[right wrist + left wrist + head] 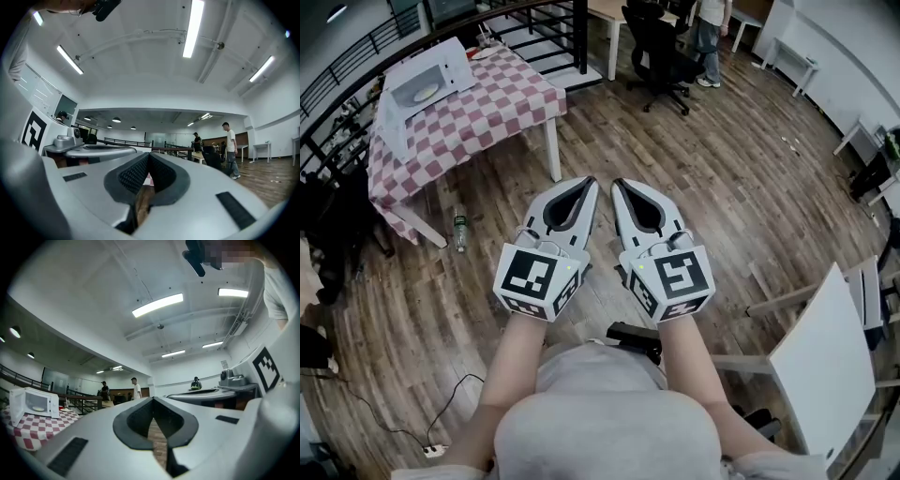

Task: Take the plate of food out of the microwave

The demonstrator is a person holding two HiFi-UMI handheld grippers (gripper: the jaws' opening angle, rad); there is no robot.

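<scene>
Head view, checkered table (502, 98), microwave (427, 80), wooden floor (703, 159)

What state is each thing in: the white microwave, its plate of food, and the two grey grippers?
White microwave on the red-and-white checked table: door open.
Plate of yellowish food: inside the microwave, not yet taken out.
Left grey gripper: shut, empty, away from the table.
Right grey gripper: shut, empty, beside the left one.
</scene>
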